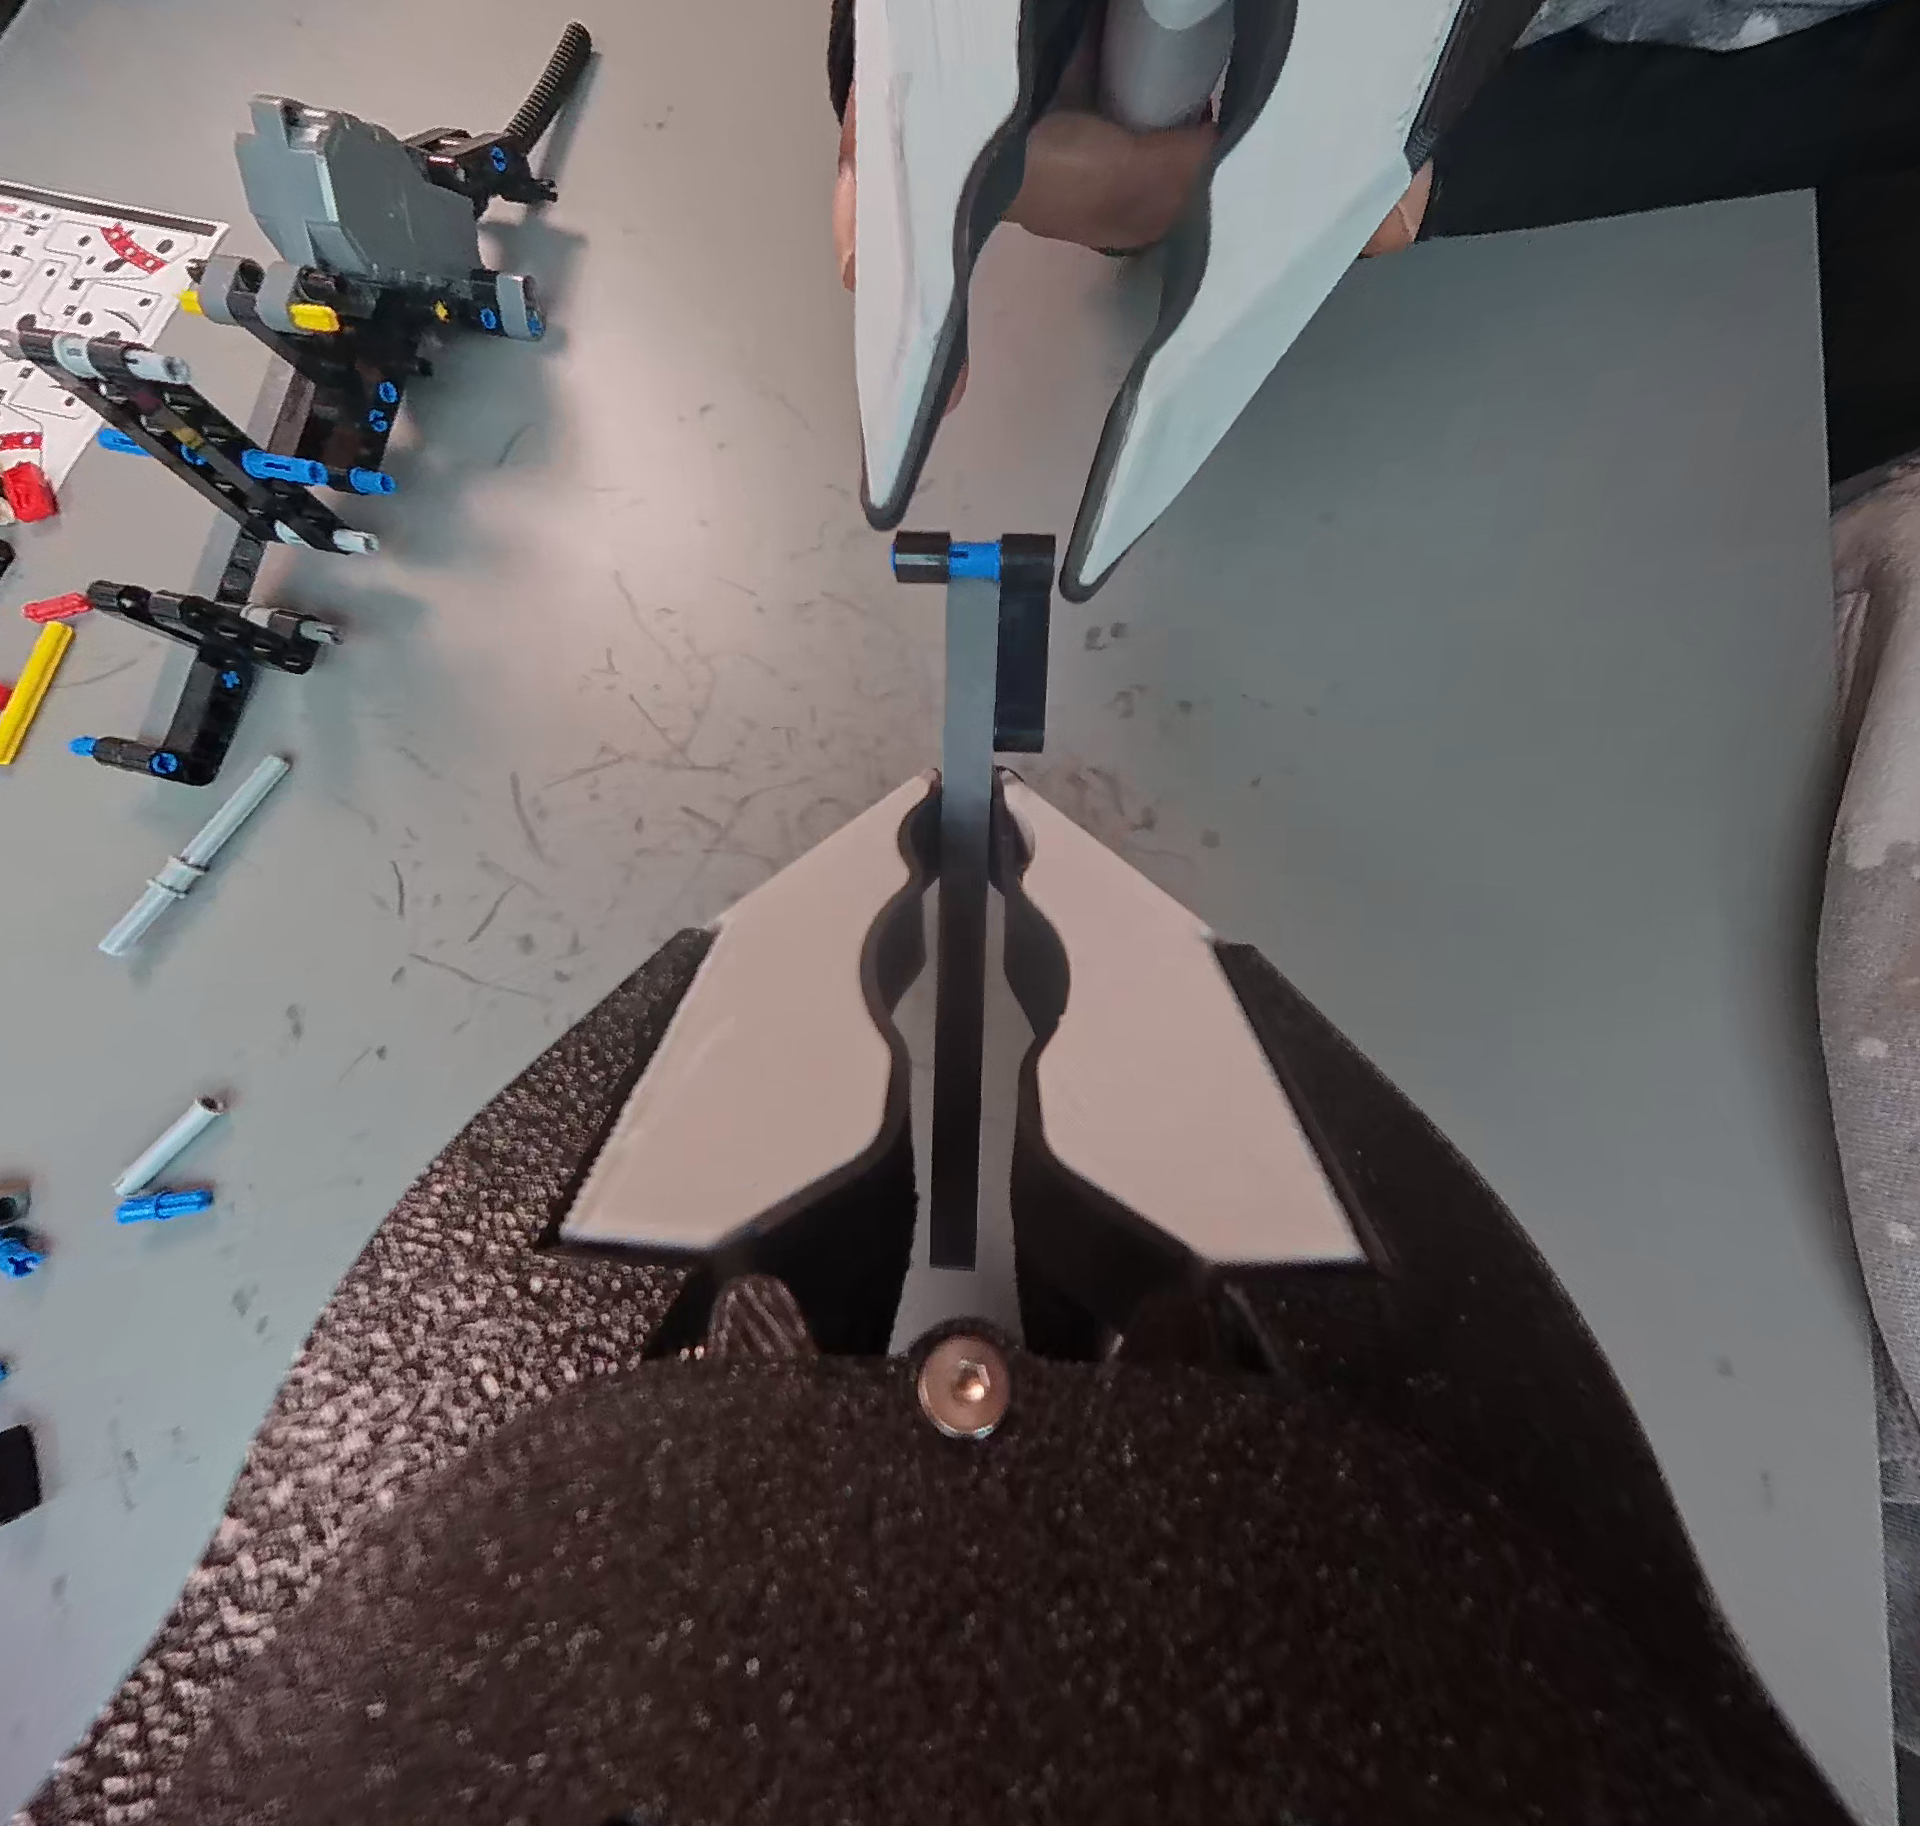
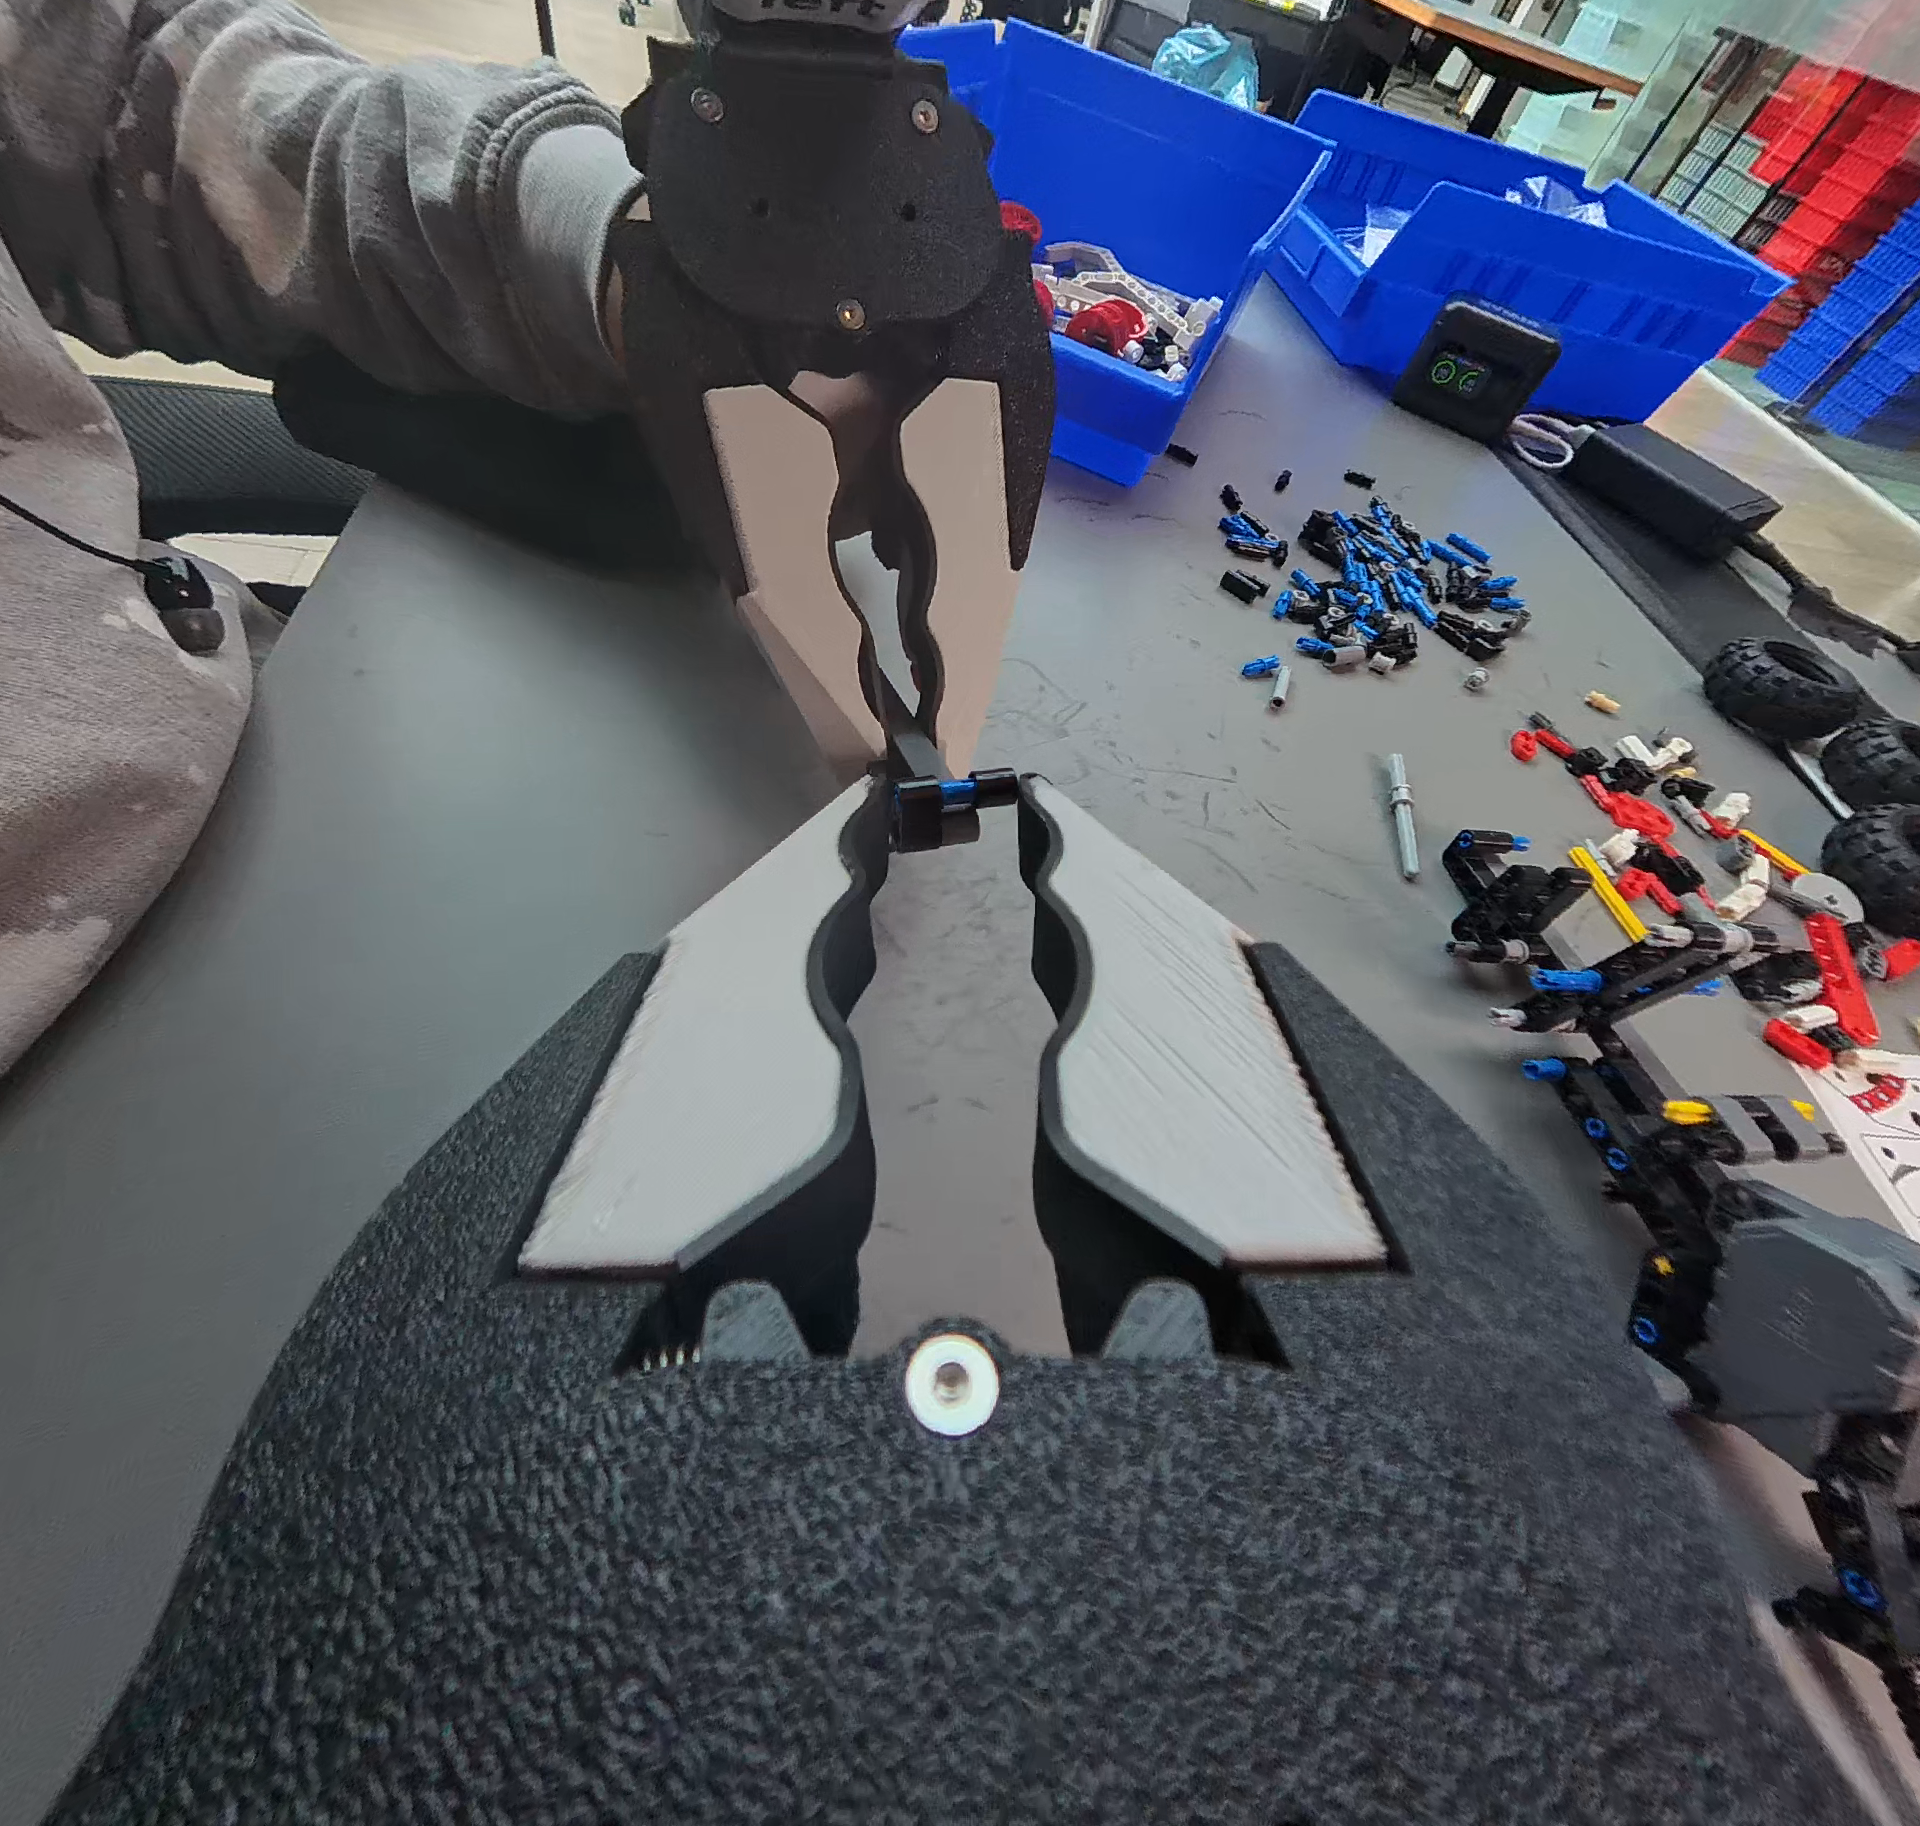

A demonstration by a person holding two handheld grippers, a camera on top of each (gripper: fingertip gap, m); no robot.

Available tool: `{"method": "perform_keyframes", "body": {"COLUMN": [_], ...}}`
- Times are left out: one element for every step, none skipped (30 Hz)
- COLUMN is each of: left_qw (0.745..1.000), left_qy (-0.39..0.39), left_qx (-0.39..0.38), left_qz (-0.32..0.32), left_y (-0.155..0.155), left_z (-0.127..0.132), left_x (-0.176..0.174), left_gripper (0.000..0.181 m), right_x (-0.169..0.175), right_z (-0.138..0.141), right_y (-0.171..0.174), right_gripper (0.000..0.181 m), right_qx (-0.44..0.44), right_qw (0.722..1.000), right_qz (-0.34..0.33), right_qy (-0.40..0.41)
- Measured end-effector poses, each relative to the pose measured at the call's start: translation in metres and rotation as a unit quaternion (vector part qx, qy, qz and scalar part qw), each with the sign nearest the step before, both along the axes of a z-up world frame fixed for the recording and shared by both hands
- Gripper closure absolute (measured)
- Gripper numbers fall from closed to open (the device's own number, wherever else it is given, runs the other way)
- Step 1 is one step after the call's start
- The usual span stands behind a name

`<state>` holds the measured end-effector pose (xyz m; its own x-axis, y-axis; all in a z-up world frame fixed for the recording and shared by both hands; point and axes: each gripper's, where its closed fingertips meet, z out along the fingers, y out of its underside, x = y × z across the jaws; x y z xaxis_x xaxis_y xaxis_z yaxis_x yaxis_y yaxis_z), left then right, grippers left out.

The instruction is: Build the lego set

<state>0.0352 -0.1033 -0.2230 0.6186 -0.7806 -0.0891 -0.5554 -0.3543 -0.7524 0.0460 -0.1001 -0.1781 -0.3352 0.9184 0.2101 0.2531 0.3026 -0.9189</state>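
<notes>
My left gripper (image 1: pixel 966 784) is shut on a thin black beam (image 1: pixel 961 945) that sticks out forward, above the grey table (image 1: pixel 1455 633). At the beam's far end sit a blue pin (image 1: pixel 971 558) and a short black connector (image 1: pixel 1023 654). My right gripper (image 1: pixel 977 550) comes in from the opposite side, open, with one fingertip at each end of the pin. In the right wrist view the pin (image 2: pixel 951 792) lies between my right gripper's (image 2: pixel 945 789) spread tips. The left gripper (image 2: pixel 904 737) holds the beam (image 2: pixel 914 750) from beyond.
A partly built black and grey assembly (image 1: pixel 343 322) (image 2: pixel 1714 1205) lies beside an instruction sheet (image 1: pixel 83 301). A pile of blue and black pins (image 2: pixel 1371 581), tyres (image 2: pixel 1787 685), a grey axle (image 2: pixel 1403 820) and blue bins (image 2: pixel 1122 218) lie farther off. A person's sleeve (image 2: pixel 312 218) is at the table edge.
</notes>
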Motion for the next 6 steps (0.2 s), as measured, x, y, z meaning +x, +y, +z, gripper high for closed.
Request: {"method": "perform_keyframes", "body": {"left_qw": [1.000, 1.000, 1.000, 1.000, 1.000, 1.000], "left_qy": [0.004, 0.007, 0.009, 0.008, 0.007, 0.006], "left_qx": [0.001, 0.002, 0.002, 0.001, 0.001, 0.001], "left_qz": [-0.001, -0.003, -0.003, -0.003, -0.004, -0.004], "left_y": [-0.0004, -0.0008, -0.0010, -0.0012, -0.0011, -0.0012], "left_z": [-0.0008, -0.0016, -0.0021, -0.0022, -0.0021, -0.0019], "left_x": [0.0000, -0.0002, -0.0004, -0.0004, -0.0004, -0.0004], "left_gripper": [0.172, 0.172, 0.172, 0.172, 0.172, 0.172], "right_x": [-0.0003, -0.0003, -0.0002, -0.0002, -0.0002, -0.0002], "right_z": [-0.0009, -0.0014, -0.0019, -0.0018, -0.0017, -0.0014], "right_y": [-0.0005, -0.0008, -0.0010, -0.0012, -0.0013, -0.0014], "right_gripper": [0.158, 0.158, 0.158, 0.158, 0.159, 0.159], "right_qx": [0.000, 0.001, 0.001, 0.001, 0.003, 0.005], "right_qw": [1.000, 1.000, 1.000, 1.000, 1.000, 1.000], "right_qz": [0.001, 0.002, 0.003, 0.003, 0.004, 0.004], "right_qy": [-0.002, -0.003, -0.003, -0.003, -0.002, 0.000]}}
